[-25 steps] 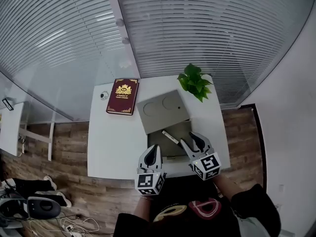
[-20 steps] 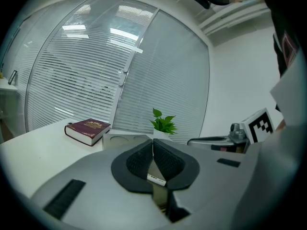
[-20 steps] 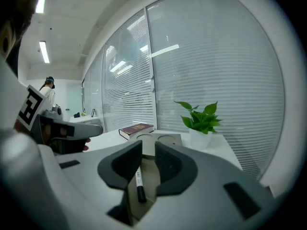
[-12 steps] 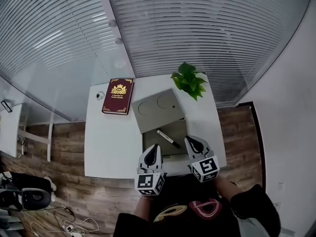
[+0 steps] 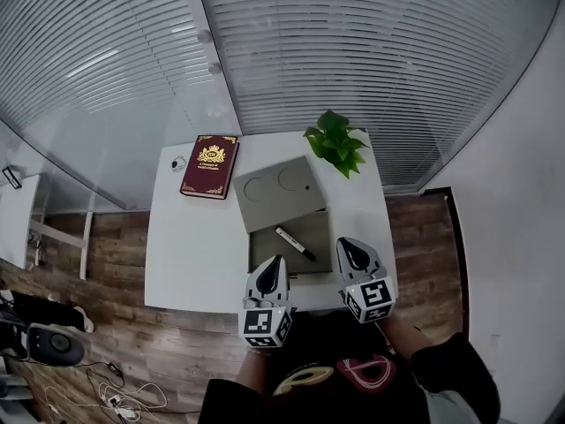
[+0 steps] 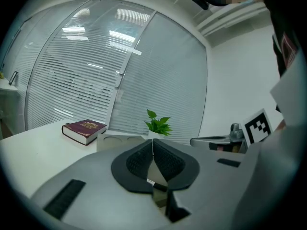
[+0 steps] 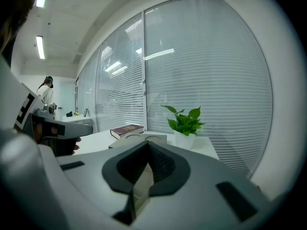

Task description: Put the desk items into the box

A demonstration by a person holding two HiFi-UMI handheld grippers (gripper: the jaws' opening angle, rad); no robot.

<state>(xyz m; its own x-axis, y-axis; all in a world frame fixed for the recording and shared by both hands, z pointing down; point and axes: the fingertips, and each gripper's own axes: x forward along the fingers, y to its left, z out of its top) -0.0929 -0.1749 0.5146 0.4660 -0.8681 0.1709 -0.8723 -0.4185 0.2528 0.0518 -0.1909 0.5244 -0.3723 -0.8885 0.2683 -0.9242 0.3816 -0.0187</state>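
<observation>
An open grey box (image 5: 265, 253) stands on the white desk (image 5: 190, 246), with its lid (image 5: 275, 191) leaning back behind it. A black-and-white pen (image 5: 294, 243) lies slantwise inside the box. A dark red book (image 5: 201, 165) lies at the desk's far left, also seen in the left gripper view (image 6: 84, 130), with a small round item (image 5: 177, 162) beside it. My left gripper (image 5: 275, 265) hovers at the box's near edge, shut and empty (image 6: 153, 141). My right gripper (image 5: 351, 249) is just right of the box, shut on nothing (image 7: 147, 143).
A potted green plant (image 5: 335, 144) stands at the desk's far right corner, behind the lid. Glass walls with blinds rise behind the desk. Wooden floor lies on both sides, with cables and a dark device (image 5: 53, 344) at the lower left.
The pen, earlier near my right gripper's tips over the box, now lies inside the box. My right gripper has drawn back to the right and its jaws have come together.
</observation>
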